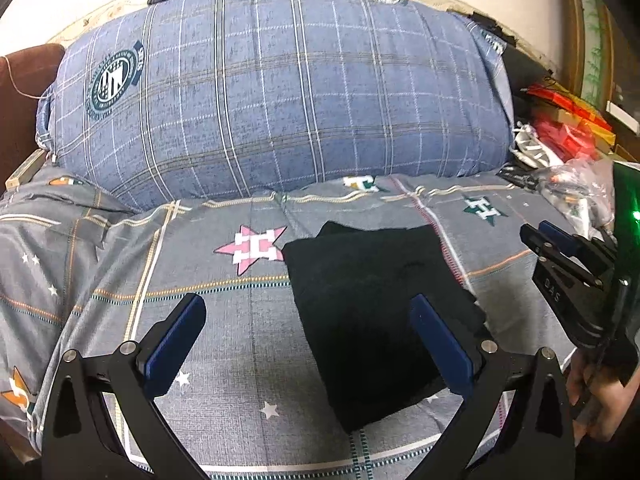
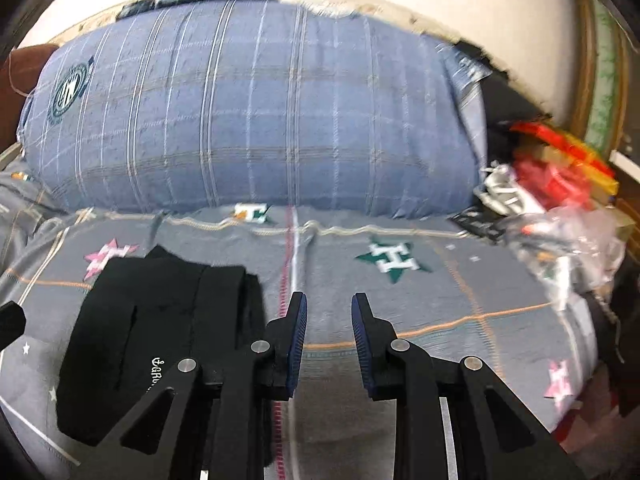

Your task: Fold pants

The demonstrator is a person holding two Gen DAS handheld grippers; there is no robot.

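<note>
The pants (image 1: 380,320) lie on the bed (image 1: 248,344) as a compact black bundle, layered over themselves into a rough rectangle on the grey star-printed cover, in front of the big blue plaid pillow (image 1: 276,92). From where I stand, the folding looks all but finished: no legs trail out, the stacked edges show along one side in the right wrist view, and a small white logo faces up.

The left gripper (image 1: 308,336) hovers over the near end of the bundle, its jaws spread wide and holding nothing. The right gripper (image 2: 329,340) hangs just beside the bundle, over bare cover, its jaws a little apart and also empty.

What is left, I judge, is at most a tidy: one corner at the far end sticks up slightly, and the edges are not quite square.
</note>
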